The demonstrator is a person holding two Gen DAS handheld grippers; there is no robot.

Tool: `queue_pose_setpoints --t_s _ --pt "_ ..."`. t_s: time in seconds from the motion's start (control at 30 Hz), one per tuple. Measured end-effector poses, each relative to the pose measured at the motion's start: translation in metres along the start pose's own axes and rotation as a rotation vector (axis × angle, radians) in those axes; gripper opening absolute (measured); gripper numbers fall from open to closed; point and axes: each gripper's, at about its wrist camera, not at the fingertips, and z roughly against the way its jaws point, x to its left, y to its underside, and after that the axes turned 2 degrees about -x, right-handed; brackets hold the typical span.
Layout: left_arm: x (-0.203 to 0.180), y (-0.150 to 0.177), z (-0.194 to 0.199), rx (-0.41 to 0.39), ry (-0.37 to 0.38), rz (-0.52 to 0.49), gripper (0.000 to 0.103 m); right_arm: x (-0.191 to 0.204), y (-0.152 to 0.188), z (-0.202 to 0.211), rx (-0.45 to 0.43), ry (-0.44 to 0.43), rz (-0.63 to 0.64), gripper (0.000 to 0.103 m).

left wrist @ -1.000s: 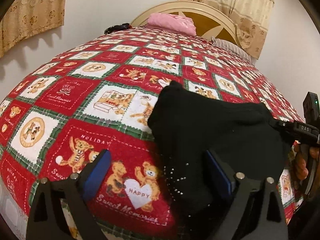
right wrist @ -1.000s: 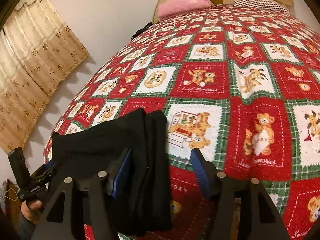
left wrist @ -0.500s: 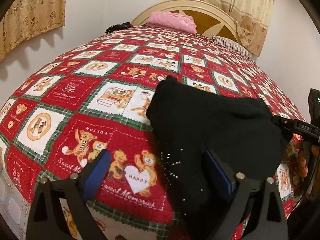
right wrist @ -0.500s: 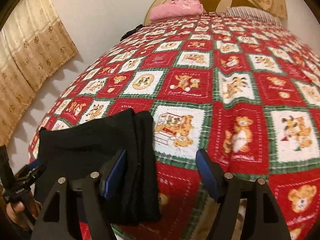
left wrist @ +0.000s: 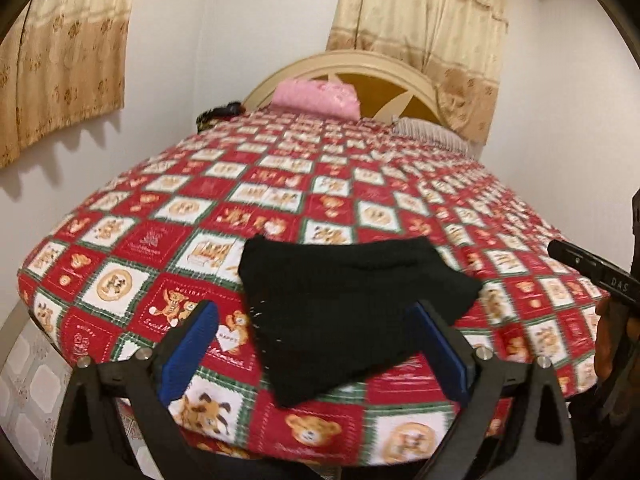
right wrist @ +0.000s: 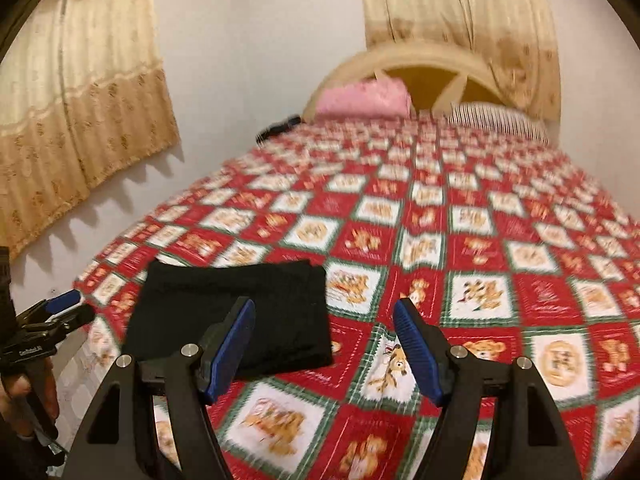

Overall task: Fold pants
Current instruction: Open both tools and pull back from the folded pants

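The black pants (left wrist: 344, 304) lie folded in a compact stack near the foot edge of the bed (left wrist: 360, 184), on its red teddy-bear quilt. The left hand-held gripper (left wrist: 316, 344) hangs above them, fingers spread wide, holding nothing. The right hand-held gripper (right wrist: 324, 344) is also wide and empty, beside the stack.

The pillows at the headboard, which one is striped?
The striped pillow on the right, lying low and flat. The pink pillow left of it is plain and sits higher against the headboard.
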Motion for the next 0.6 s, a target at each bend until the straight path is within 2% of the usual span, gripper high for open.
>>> queue_pose_setpoints --t_s 0.33,0.6 --pt "-0.023 -0.007 0.046 -0.079 -0.027 -0.044 0.1 0.023 -0.007 0.06 -0.11 -0.026 0.059 0.073" --pt "-0.038 -0.01 0.06 -0.118 -0.029 -0.09 0.1 0.028 -0.011 0.081 -0.151 -0.04 0.064 0.073"
